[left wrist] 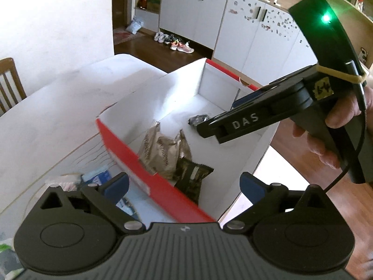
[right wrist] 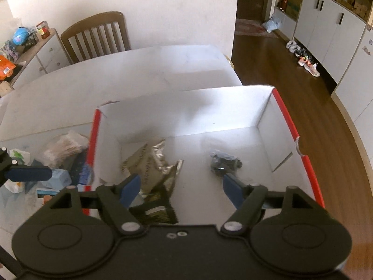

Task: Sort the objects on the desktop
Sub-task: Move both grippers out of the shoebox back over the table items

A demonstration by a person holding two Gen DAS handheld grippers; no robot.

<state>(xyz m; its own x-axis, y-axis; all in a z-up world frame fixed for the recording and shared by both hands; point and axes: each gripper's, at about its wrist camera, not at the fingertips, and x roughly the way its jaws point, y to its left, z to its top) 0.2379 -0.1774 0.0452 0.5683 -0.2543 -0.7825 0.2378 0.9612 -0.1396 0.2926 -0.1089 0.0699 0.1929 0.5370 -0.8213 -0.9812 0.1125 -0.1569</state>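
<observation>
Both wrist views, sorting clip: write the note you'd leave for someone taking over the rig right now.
Left claw: open, empty, above the near red wall of the box.
Right claw: open, empty, over the box interior.
In the box: crinkled tan packets, a dark green packet, a small dark crumpled item by the right claw's tip.
Still on the table, left of the box: a heap with a clear bag and light blue packs.
Done: three or so items binned.
Left: likely move the heap into the box, piece by piece.
</observation>
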